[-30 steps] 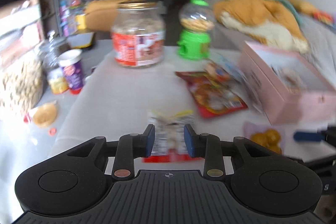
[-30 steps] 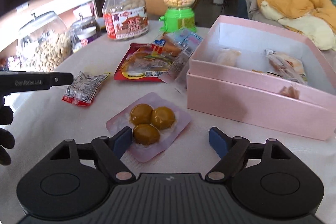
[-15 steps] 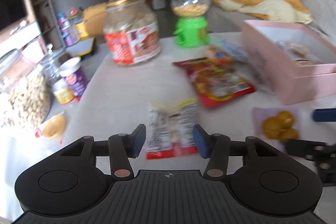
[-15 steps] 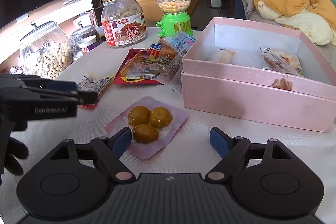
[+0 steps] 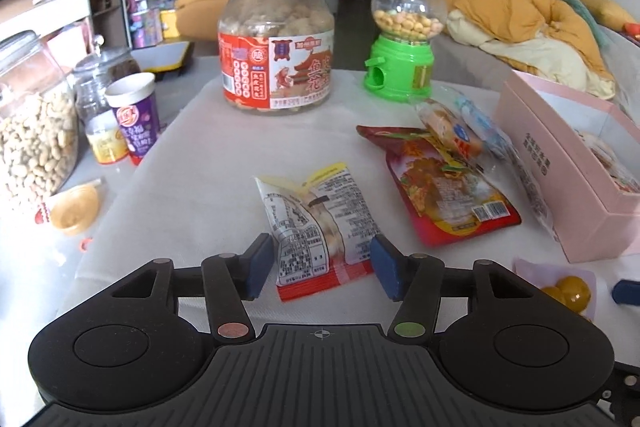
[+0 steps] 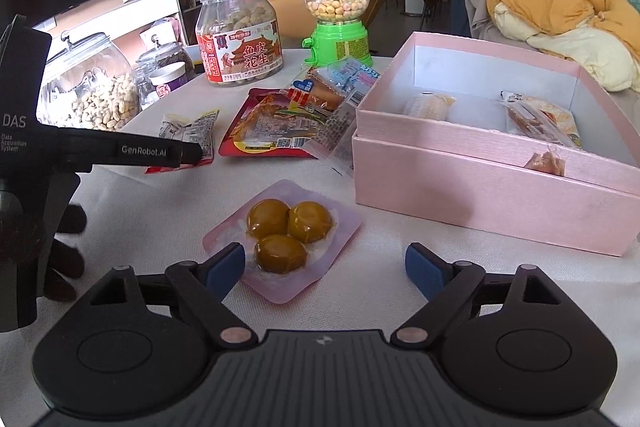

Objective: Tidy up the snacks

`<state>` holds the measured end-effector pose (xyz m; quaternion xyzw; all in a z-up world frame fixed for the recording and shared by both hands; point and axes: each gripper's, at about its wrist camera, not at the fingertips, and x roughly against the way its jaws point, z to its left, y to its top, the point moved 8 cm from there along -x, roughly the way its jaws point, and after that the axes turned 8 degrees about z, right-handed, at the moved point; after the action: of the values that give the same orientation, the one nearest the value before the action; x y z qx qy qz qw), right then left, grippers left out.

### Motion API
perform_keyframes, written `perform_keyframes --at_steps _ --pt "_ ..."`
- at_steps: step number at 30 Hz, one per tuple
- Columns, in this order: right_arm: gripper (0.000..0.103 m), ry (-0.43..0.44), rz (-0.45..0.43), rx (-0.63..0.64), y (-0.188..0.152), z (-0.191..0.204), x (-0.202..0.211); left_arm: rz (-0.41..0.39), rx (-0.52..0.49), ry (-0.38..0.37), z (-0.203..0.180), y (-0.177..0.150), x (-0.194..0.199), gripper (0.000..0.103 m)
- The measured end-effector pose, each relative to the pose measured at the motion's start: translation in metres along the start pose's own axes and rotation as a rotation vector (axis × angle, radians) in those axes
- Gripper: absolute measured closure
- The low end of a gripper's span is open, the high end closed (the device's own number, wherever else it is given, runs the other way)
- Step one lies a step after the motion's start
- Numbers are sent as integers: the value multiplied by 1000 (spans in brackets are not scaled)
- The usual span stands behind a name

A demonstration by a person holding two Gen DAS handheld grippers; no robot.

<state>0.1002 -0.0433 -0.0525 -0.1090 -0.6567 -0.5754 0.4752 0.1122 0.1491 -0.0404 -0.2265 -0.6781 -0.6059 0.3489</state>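
The left gripper (image 5: 322, 265) has just been opening its jaws, and its flat blue pads (image 5: 259, 263) now stand a little clear on either side of a crinkly foil snack packet (image 5: 320, 223), printed in small black text with a red strip along its near edge; the packet lies flat on the white cloth-covered table (image 5: 192, 195), not pinched. The right gripper (image 6: 325, 267) has been spreading too and stands wide, holding nothing, its left pad just beside a glossy pink plastic pouch (image 6: 282, 239) that shows three round, amber-brown sweets pressed together under clear film. Past the pouch to the right sits a rectangular pink cardboard box (image 6: 492, 187) with smooth matte walls and a white inside, its tray nested in a lid of the same pink; a few wrapped snacks lie along its floor. Between box and foil packet lie a flat red pouch (image 6: 272, 135) and, overlapping its top, a clear wrapper of biscuits (image 6: 332, 87). Farther back stand a round clear jar (image 5: 276, 43) with a gold screw lid and red label, full of pale nuts, and a green plastic candy dispenser (image 5: 404, 35) with a transparent globe of small pastel balls. At the table's left edge a bulbous glass jar (image 5: 28, 131) holds peanuts.
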Motion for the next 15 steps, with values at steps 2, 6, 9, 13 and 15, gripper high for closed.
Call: perform_keyframes --at_steps 2,6,9,13,15 --pt "8 -3 12 14 0 2 -2 -15 -12 -21 -3 -6 5 49" --pt "5 -21 27 26 2 5 -5 -34 -51 -37 -10 -22 20 71" --pt "5 -36 33 7 4 5 -7 -33 -68 -82 -14 -35 31 78" --pt "3 -45 32 -79 11 7 -11 -34 -51 -121 -13 -42 38 81" --pt "3 -40 31 -91 16 12 -16 -33 -20 -142 -9 -41 37 81"
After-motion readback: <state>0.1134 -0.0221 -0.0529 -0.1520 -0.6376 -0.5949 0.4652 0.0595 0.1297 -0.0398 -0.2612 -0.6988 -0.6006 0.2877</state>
